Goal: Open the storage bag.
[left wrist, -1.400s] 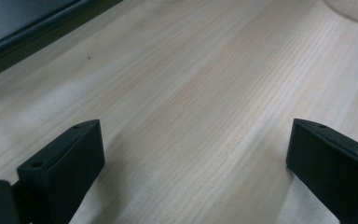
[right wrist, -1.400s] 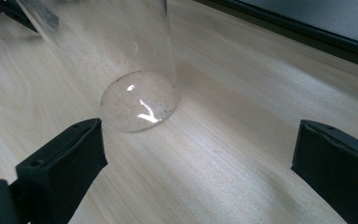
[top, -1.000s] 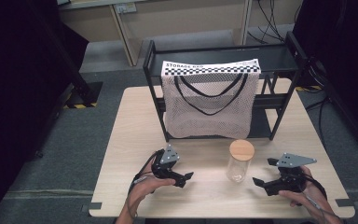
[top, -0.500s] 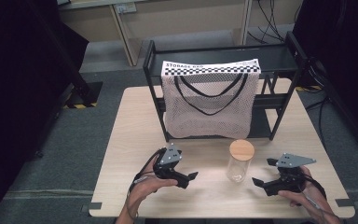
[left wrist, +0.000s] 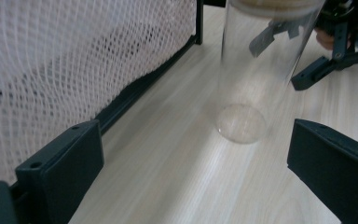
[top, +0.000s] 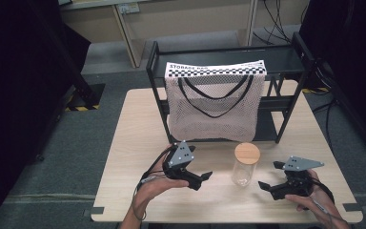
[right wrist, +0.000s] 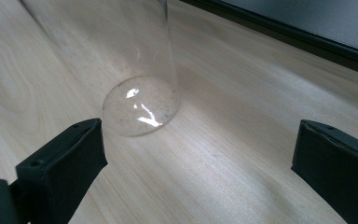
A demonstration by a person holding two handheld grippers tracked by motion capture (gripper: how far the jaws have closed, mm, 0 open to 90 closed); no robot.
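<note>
A clear glass jar [top: 246, 167] with a round wooden lid stands upright on the table, in front of the rack. My left gripper [top: 201, 180] sits just to its left, open, jaws pointing at the jar and apart from it. At the jar's right my right gripper [top: 269, 175] is open too, aimed back at it with a gap between. In the left gripper view the jar [left wrist: 256, 79] rises ahead of the open left gripper [left wrist: 196, 151]. The jar's base [right wrist: 140, 105] lies ahead and left of the open right gripper [right wrist: 198, 144].
A black metal rack [top: 286, 102] stands at the back of the wooden table [top: 133, 129]. A white mesh storage bag [top: 212, 105] hangs from its top shelf, close behind the jar. The bag [left wrist: 74, 60] and the rack's bottom bar [left wrist: 144, 86] lie left of my left gripper.
My left gripper has edged a little to the right, closer to the jar. The right gripper and the jar have stayed put.
</note>
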